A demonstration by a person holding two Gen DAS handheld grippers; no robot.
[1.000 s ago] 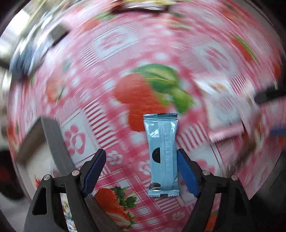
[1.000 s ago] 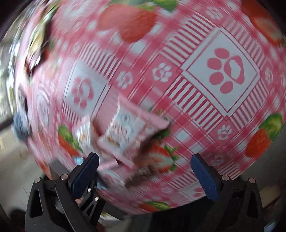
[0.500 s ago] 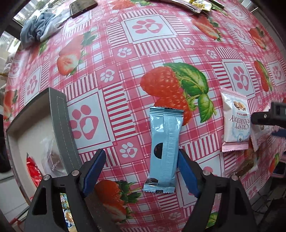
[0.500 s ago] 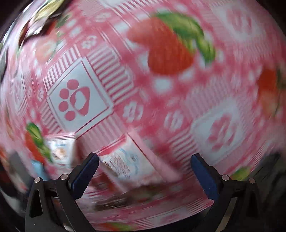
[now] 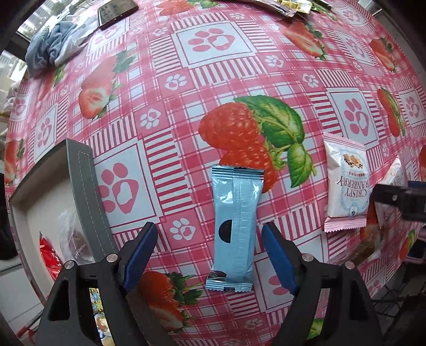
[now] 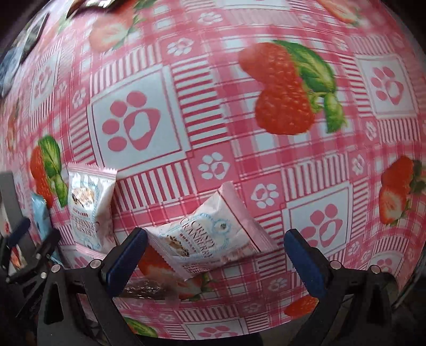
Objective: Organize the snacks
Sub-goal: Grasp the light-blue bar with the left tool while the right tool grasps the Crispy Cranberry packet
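Note:
A light blue snack bar [image 5: 234,229] lies seam side up on the strawberry tablecloth, between the open jaws of my left gripper [image 5: 209,252], nearer the right finger. A grey box [image 5: 85,191] at the left holds a red packet [image 5: 49,255] and a clear packet [image 5: 77,242]. A white and pink cranberry snack packet [image 5: 346,183] lies to the right. In the right wrist view, my right gripper [image 6: 213,259] is open around a second, tilted cranberry packet [image 6: 210,231]. The first cranberry packet [image 6: 89,207] lies at its left.
A brown clear-wrapped snack [image 6: 149,288] lies by the right gripper's left finger. A phone [image 5: 117,12] and a blue cloth [image 5: 50,50] lie at the table's far left. Foil packets [image 5: 287,5] lie at the far edge. The table's near edge runs just below both grippers.
The right gripper has swung over the table and now frames the tilted cranberry packet. The left gripper holds about the same place over the blue bar; its view has sharpened.

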